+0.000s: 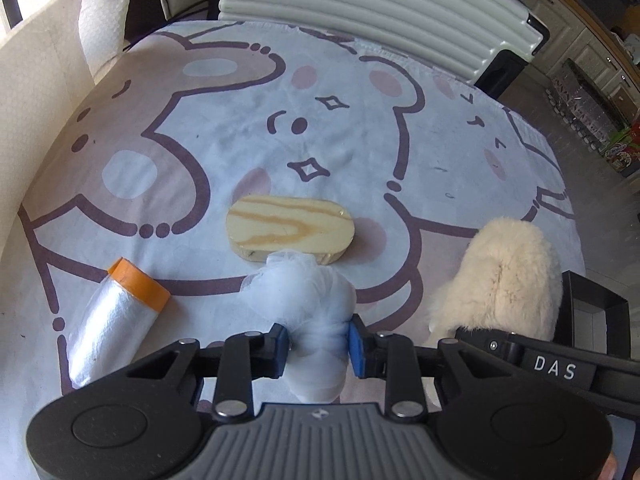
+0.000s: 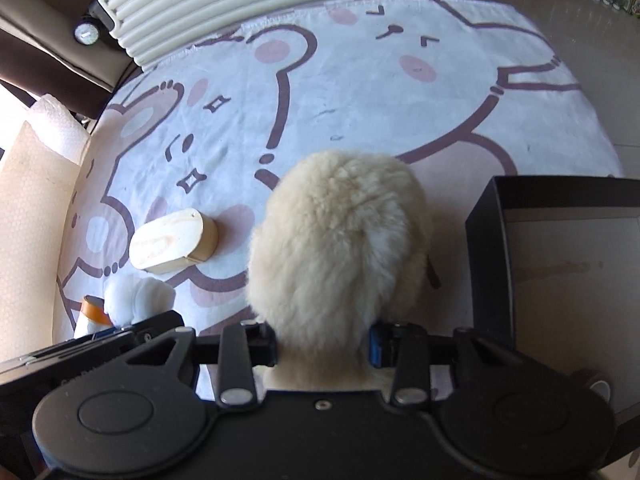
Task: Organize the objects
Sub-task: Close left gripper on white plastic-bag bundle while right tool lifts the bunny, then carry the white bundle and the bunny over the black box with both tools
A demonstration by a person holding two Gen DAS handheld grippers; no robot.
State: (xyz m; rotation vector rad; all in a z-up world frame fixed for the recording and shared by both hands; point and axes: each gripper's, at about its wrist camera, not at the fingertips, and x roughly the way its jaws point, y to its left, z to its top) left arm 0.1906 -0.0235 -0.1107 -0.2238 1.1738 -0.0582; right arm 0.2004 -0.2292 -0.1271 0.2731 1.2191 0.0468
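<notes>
My left gripper (image 1: pixel 319 346) is shut on a white mesh puff (image 1: pixel 308 296), its blue pads (image 1: pixel 357 346) squeezing the bundle just above the cartoon-bear cloth. An oval wooden block (image 1: pixel 290 227) lies flat just beyond it, and a roll of clear bags with an orange core (image 1: pixel 116 316) rests to its left. My right gripper (image 2: pixel 323 344) is shut on a cream fluffy plush (image 2: pixel 340 240), which fills the middle of the right wrist view. The plush (image 1: pixel 504 280), the block (image 2: pixel 174 244), the puff (image 2: pixel 138 296) and the roll (image 2: pixel 93 314) show in the opposite views too.
A black open box (image 2: pixel 490 264) with a pale inside stands right of the plush; its corner (image 1: pixel 592 304) shows in the left wrist view. A ribbed white chair back (image 1: pixel 360 12) rises beyond the table's far edge. Paper towel (image 1: pixel 102 12) and cream padding stand at the left.
</notes>
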